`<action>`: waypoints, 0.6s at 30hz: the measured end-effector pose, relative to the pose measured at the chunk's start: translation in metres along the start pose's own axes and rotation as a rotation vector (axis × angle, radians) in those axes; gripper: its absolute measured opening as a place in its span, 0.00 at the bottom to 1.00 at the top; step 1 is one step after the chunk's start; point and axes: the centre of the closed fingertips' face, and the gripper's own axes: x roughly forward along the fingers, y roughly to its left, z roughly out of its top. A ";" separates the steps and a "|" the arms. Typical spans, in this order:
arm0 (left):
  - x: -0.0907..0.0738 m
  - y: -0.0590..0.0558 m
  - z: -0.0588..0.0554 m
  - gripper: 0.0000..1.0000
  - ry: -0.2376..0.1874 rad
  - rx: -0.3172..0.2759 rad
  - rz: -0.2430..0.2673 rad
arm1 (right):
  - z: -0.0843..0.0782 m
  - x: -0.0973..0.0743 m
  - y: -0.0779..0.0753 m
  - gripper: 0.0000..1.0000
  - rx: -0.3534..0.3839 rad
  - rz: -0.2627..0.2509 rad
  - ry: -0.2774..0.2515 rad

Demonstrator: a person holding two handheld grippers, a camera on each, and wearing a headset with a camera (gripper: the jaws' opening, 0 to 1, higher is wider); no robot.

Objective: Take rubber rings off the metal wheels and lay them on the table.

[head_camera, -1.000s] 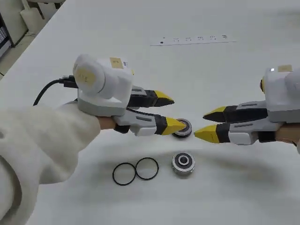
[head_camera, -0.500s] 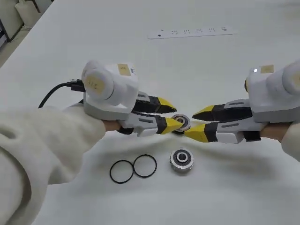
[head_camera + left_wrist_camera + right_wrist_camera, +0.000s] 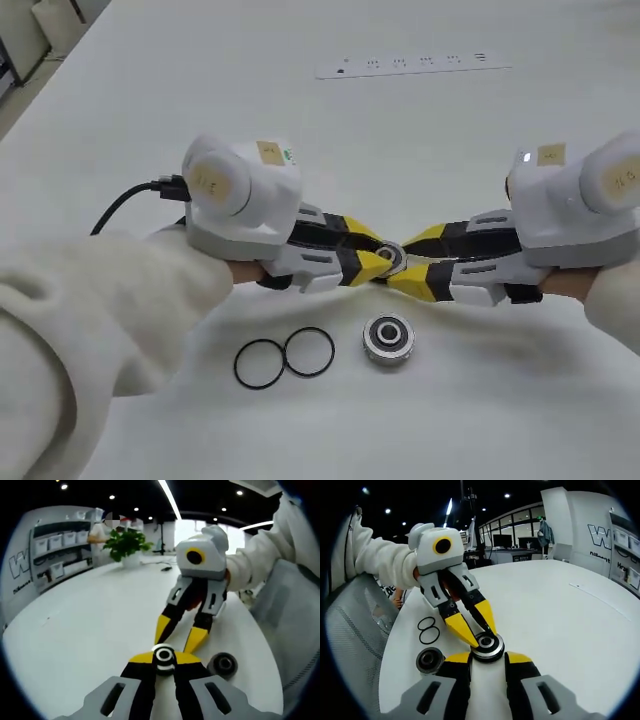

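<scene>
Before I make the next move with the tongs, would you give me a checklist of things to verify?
1. Wheel at the tips of both tongs: ok, the left gripper and right gripper meet on it.
2. Left tongs closed on it: ok.
3. Right tongs' grip: cannot tell.
4. Rubber ring seated on it: cannot tell, too small.
5. Second wheel and two loose rings apart from the tongs: ok.
6. Bare table for laying a ring down: ok.
</scene>
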 end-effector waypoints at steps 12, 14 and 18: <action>-0.001 -0.001 -0.001 0.13 0.004 0.005 0.011 | -0.001 -0.003 0.004 0.19 -0.036 0.006 0.015; -0.001 -0.001 -0.002 0.13 0.006 0.005 0.010 | -0.002 -0.004 0.004 0.18 -0.037 0.008 0.019; -0.001 -0.001 -0.003 0.13 0.007 0.004 0.013 | -0.004 -0.006 0.005 0.15 -0.036 0.008 0.029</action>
